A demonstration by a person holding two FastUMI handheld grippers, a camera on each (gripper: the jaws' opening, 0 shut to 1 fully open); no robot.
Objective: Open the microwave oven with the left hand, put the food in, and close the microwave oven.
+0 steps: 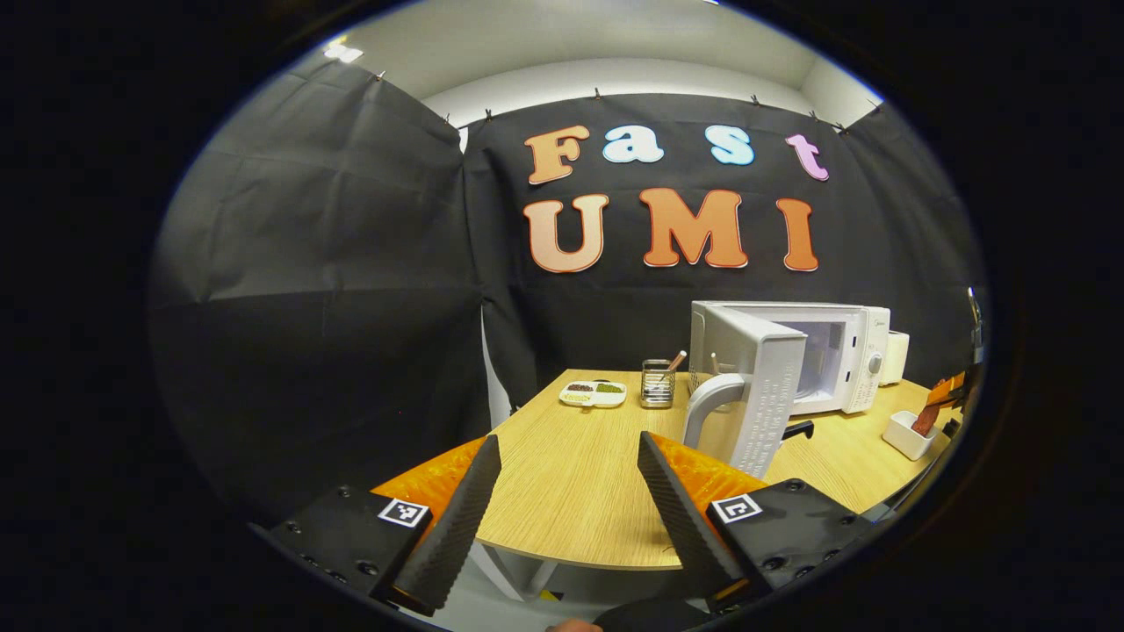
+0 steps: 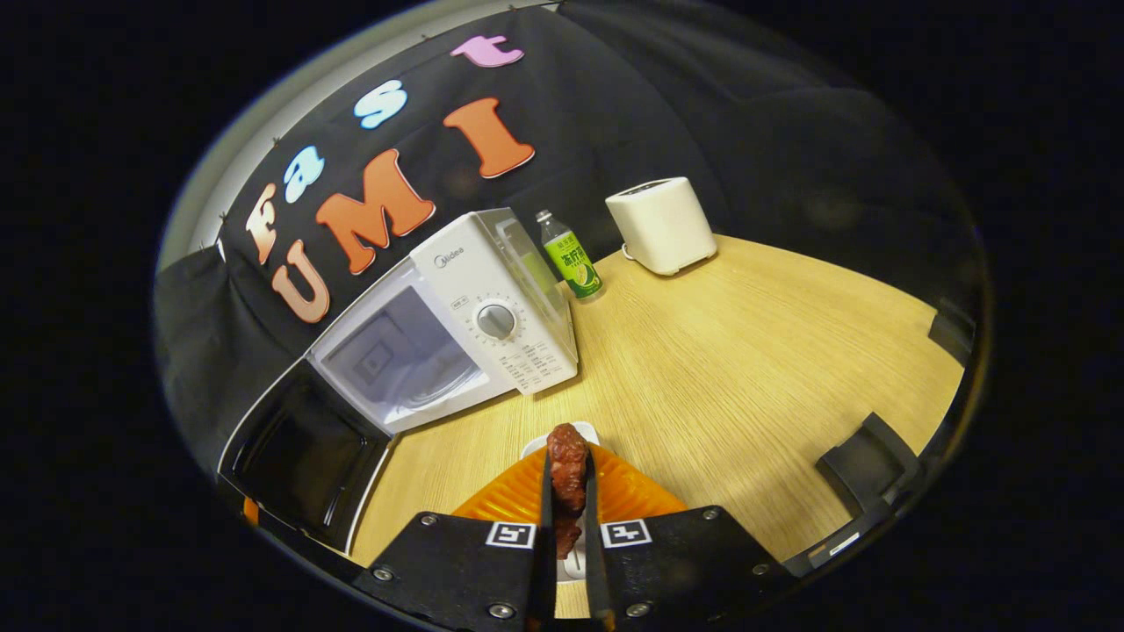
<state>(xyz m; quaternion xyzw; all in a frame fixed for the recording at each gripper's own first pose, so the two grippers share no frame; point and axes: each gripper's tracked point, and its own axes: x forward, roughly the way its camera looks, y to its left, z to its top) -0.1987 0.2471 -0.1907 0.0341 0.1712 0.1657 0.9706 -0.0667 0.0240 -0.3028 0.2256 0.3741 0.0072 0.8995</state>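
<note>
Right gripper view shows the right tongs (image 2: pixel 567 518) pinching the food (image 2: pixel 567 474) near the open microwave (image 2: pixel 457 329), left tongs (image 1: pixel 566 491) wide, empty; a loose pinch could drop it onto the worktop (image 2: pixel 746 351).

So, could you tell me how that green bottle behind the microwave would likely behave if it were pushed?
The bottle stands upright, tall and narrow, so a push near its cap would probably tip it. It looks like thin plastic, likely light if partly empty. Once down, its round body would probably roll across the smooth wooden table.
</note>
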